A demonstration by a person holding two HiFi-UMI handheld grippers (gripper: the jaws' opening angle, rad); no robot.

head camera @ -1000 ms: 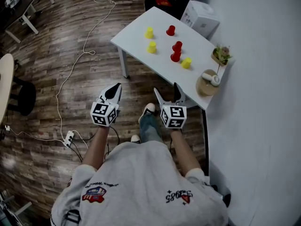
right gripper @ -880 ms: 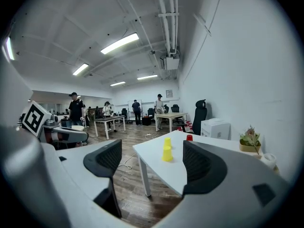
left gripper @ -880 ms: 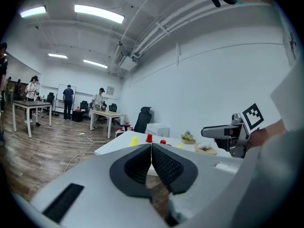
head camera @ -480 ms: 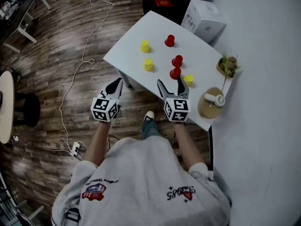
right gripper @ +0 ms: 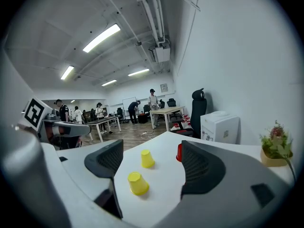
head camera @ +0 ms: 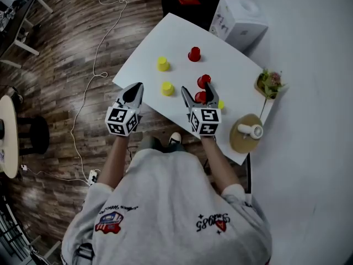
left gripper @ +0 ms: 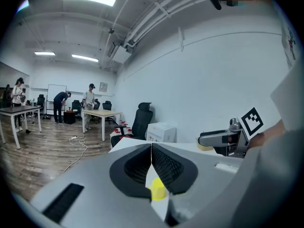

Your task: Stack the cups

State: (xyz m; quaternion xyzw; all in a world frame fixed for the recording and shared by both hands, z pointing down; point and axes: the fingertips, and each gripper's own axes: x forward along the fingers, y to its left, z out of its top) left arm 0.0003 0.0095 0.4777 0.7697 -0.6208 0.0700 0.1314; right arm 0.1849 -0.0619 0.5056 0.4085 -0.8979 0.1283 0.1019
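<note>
Six small cups stand upside down on the white table (head camera: 165, 37): yellow ones (head camera: 162, 63) (head camera: 167, 88) (head camera: 220, 104) and red ones (head camera: 194, 53) (head camera: 204, 81) (head camera: 201, 96). My right gripper (head camera: 197, 91) hovers over the table's near edge by the nearest red cup; its jaws are wide and closing, with nothing between the pads. In the right gripper view (right gripper: 152, 147) two yellow cups (right gripper: 138, 183) (right gripper: 147, 158) lie ahead, and a red cup (right gripper: 179, 152) peeks from behind the right jaw. My left gripper (head camera: 134, 94) is shut and empty at the table's left corner. In its own view (left gripper: 151, 148) a yellow cup (left gripper: 157, 190) shows below the jaws.
A potted plant (head camera: 268, 83) and a round wooden stand with a white object (head camera: 246, 131) sit at the table's right end. A white box (head camera: 238, 16) stands behind the table. A cable (head camera: 91, 76) trails over the wood floor to the left. People work at desks far off.
The person has stepped toward the table. Both grippers have moved forward, the right one from in front of the table to over its near edge beside the red cups.
</note>
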